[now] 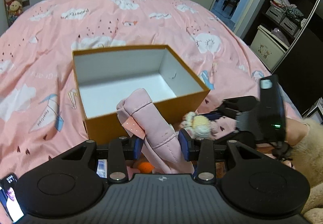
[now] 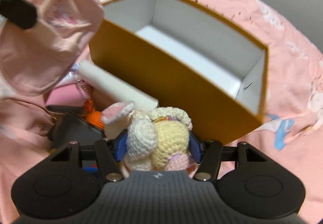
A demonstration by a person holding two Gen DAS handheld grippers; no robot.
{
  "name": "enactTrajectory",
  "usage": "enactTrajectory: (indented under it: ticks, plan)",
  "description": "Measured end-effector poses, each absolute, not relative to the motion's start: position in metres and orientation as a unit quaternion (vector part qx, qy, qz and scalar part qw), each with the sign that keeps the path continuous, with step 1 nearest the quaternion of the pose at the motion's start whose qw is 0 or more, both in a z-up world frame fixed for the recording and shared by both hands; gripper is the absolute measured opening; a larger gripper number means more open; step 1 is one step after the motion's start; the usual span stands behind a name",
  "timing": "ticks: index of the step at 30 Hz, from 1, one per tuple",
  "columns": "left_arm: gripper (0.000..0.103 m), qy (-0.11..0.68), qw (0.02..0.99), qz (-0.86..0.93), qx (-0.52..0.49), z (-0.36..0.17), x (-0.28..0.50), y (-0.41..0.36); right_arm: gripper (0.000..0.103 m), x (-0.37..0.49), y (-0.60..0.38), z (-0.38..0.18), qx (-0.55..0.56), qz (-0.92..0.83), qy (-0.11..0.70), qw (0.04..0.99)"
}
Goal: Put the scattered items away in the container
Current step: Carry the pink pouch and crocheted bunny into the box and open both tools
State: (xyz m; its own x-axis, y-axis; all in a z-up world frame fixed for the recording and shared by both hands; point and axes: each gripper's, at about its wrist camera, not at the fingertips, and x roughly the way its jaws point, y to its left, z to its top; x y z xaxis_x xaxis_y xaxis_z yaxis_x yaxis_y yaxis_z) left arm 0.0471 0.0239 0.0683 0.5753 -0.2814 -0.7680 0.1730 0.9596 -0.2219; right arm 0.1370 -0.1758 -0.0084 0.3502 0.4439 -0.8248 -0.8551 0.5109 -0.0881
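From the left wrist, the left gripper point(image 1: 161, 146), partly closed, pinches a soft, light pink cloth point(image 1: 153, 120) at its middle, raised before the empty box point(image 1: 141, 82); from the right wrist, the right gripper point(image 2: 158, 148) cradles a squashy crochet doll point(image 2: 159, 143) by its body, jaws half-open against it, just beside the box point(image 2: 171, 86).

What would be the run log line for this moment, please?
left gripper: holds pink cloth | right gripper: holds knitted doll | box: empty
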Motion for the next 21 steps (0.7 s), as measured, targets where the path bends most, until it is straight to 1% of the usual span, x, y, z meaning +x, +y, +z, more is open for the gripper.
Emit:
enactTrajectory:
  ticks: [5,11,15,21]
  plan:
    - [0.043,0.418,0.899,-0.123,-0.047,0.086,0.054,0.026,0.063,0.138,-0.19,0.035,-0.241,0.413,0.346,0.807]
    - [0.043,0.388,0.914,-0.114,-0.026,0.106,0.075,0.027,0.063,0.168,-0.19,0.077,-0.151,0.396,0.304,0.853]
    - [0.043,0.389,0.916,-0.099,-0.016,0.107,0.102,0.029,0.063,0.196,-0.18,0.083,-0.091,0.38,0.309,0.867]
    - [0.043,0.431,0.898,-0.085,-0.011,0.08,0.142,0.037,0.063,0.23,-0.148,0.054,-0.067,0.361,0.359,0.858]
